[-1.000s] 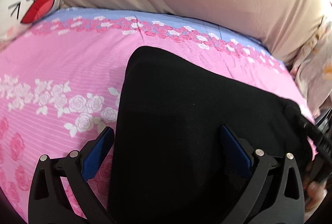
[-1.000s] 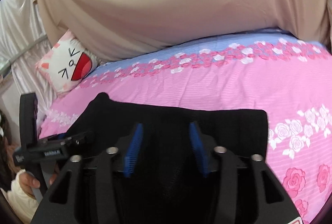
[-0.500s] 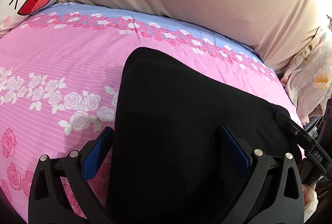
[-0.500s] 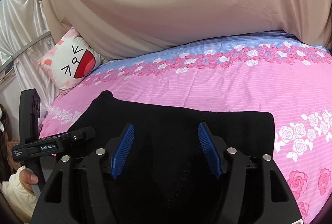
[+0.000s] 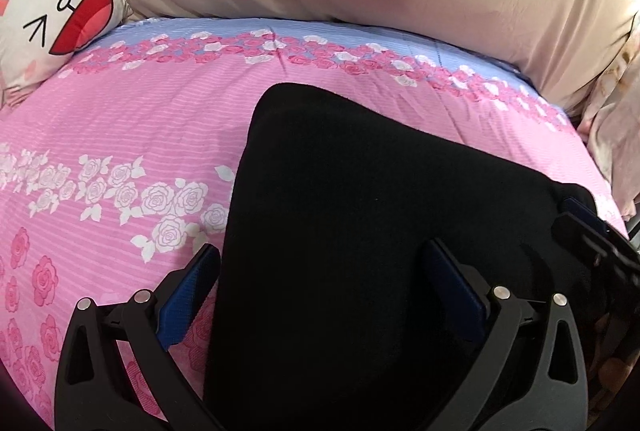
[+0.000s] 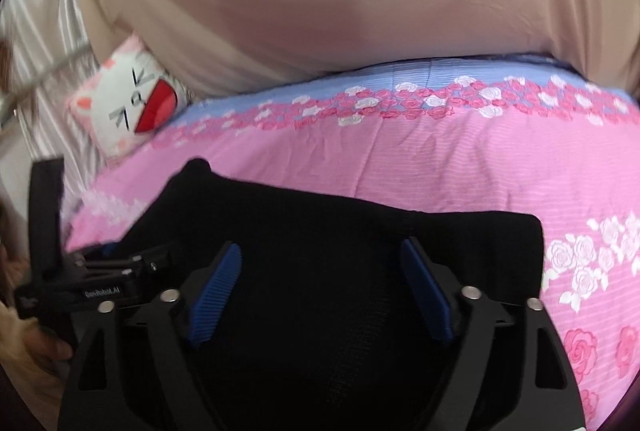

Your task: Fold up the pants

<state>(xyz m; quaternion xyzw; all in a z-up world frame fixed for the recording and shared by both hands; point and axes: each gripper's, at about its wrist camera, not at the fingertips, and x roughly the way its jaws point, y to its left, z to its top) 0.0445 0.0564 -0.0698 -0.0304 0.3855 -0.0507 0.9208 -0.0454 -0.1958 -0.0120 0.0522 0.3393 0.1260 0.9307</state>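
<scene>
The black pants (image 5: 360,231) lie folded into a compact dark block on the pink bedsheet (image 5: 120,119), which carries white and pink roses and a blue band at its far edge. In the left wrist view the left gripper (image 5: 320,279) hangs over the near part of the cloth with its fingers spread wide and holding nothing: the blue pad (image 5: 188,295) at 8 o'clock is over the sheet just beside the left edge of the pants, the other pad at 4 o'clock is over the black fabric. At 3 o'clock in this view the right gripper (image 5: 588,227) shows only as a dark tip near the right corner of the pants. In the right wrist view the right gripper (image 6: 320,283) is also released, its two blue ribbed pads (image 6: 216,291) well apart above the middle of the pants (image 6: 340,231); whether the pads touch the cloth I cannot tell, because black lies on black and the picture is a little blurred. The left gripper (image 6: 104,263) appears there at 9 o'clock, at the left end of the pants. A white cat-face cushion (image 6: 128,111) with a red open mouth leans at 10 o'clock, against a beige cloth (image 6: 320,11) that fills the 12 o'clock side behind the bed.
</scene>
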